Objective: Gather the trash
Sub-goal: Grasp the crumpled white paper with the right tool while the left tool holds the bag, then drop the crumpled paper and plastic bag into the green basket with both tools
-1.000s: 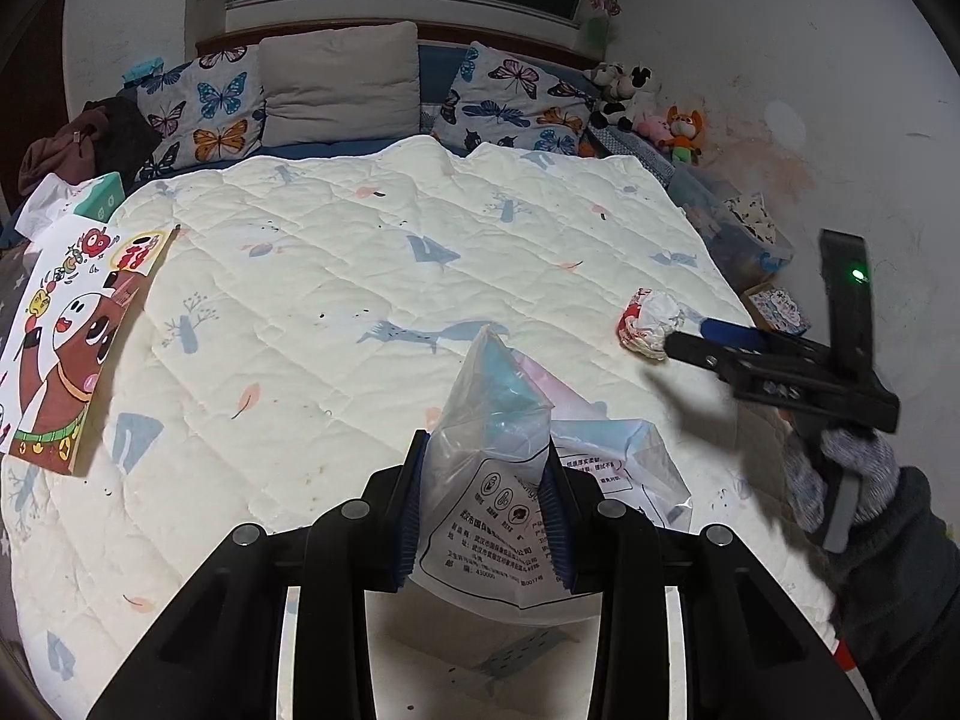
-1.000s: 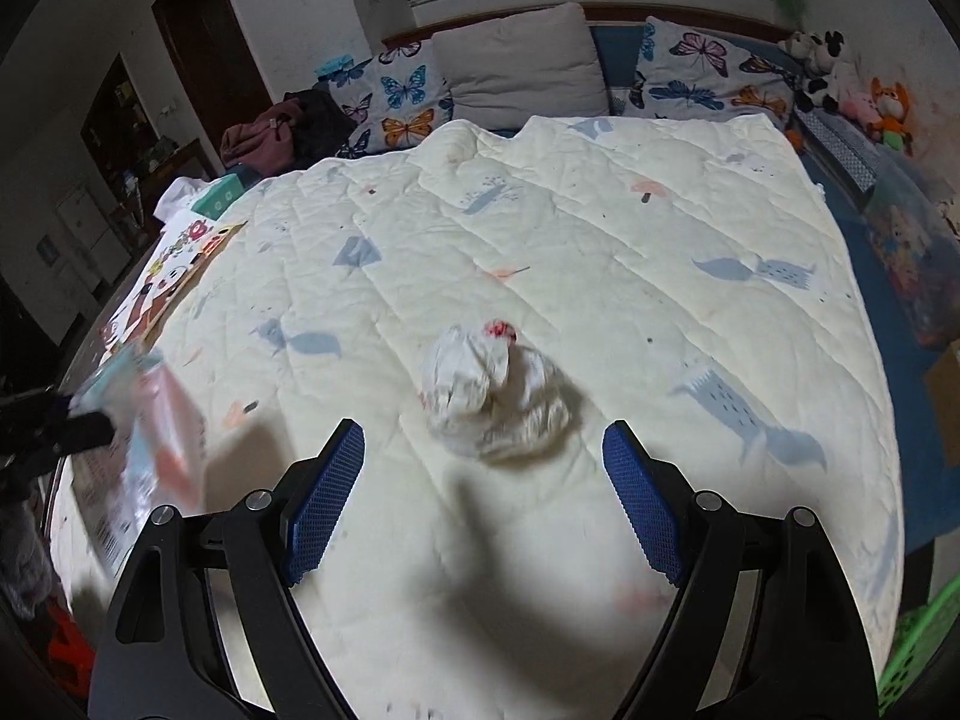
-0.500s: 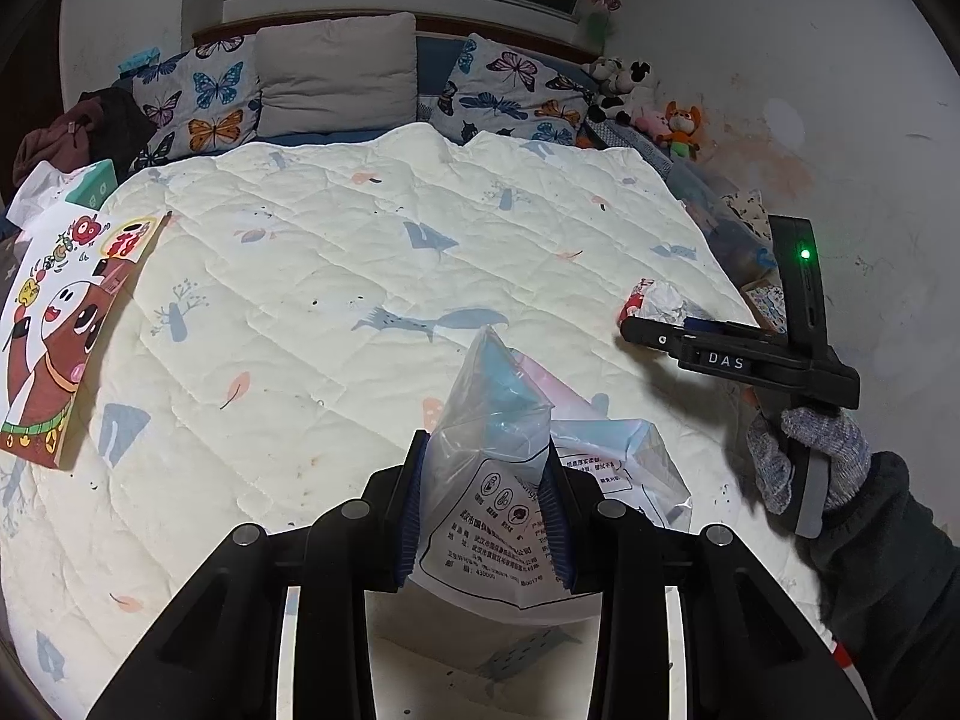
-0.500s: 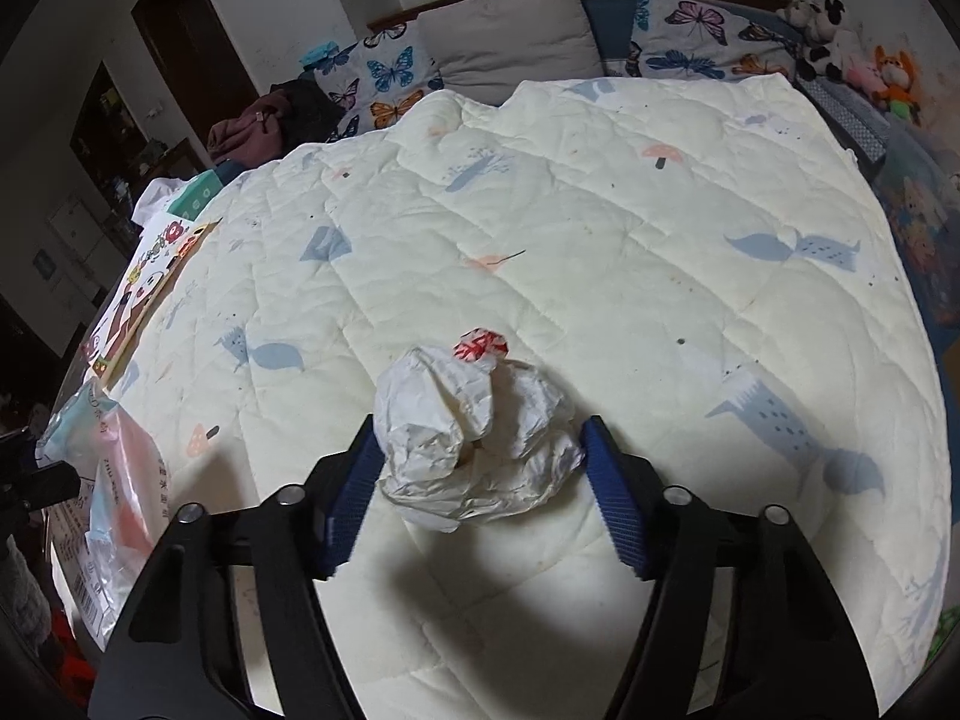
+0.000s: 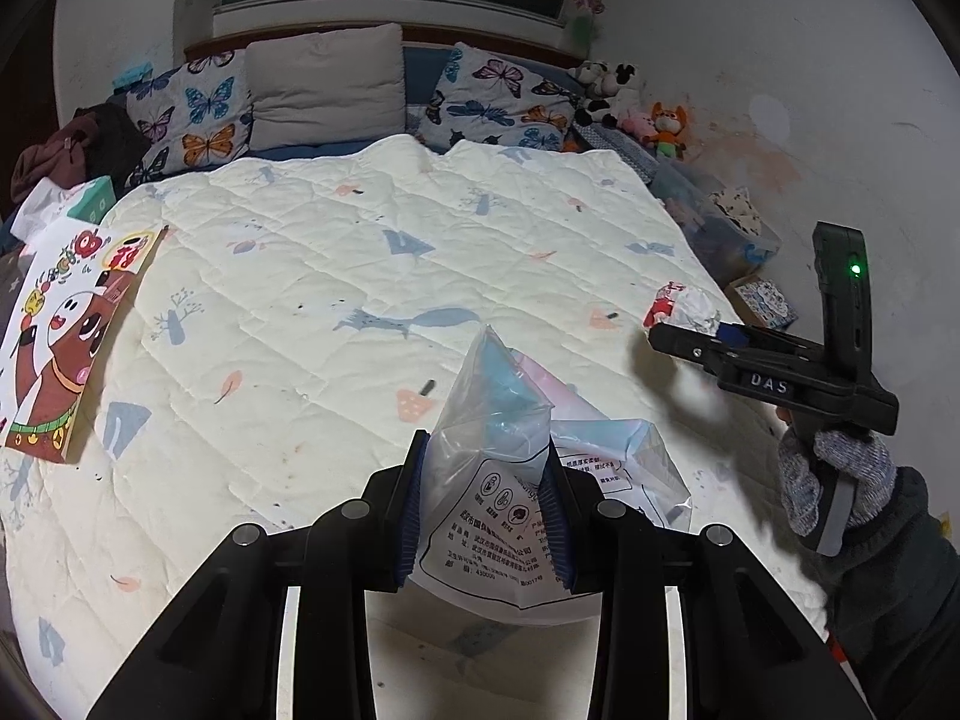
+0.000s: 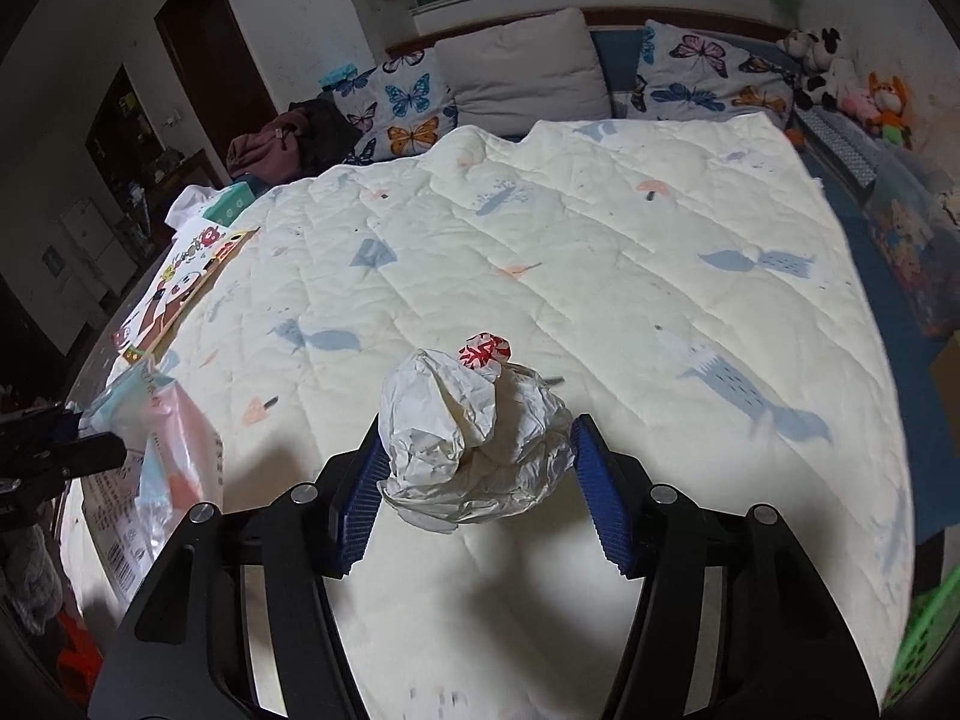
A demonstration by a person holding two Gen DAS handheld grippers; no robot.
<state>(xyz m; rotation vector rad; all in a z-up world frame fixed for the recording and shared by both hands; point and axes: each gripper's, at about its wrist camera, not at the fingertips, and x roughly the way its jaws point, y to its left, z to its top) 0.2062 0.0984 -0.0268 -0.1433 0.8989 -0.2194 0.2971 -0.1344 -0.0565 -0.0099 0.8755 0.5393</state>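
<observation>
A bedroom with a cream quilted bedspread [image 6: 600, 252] covering the bed and butterfly pillows [image 6: 408, 108] at its head. The right gripper [image 6: 477, 468] has just been closing, its blue pads pressing both sides of a crumpled white paper wad [image 6: 474, 432] above the quilt. The left gripper [image 5: 483, 510], off to its left, is clenched on a printed clear plastic bag [image 5: 498, 498].

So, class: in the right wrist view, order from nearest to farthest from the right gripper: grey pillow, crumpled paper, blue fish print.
1. crumpled paper, between the right gripper fingers.
2. blue fish print, mid-quilt, left.
3. grey pillow, at the headboard.
</observation>
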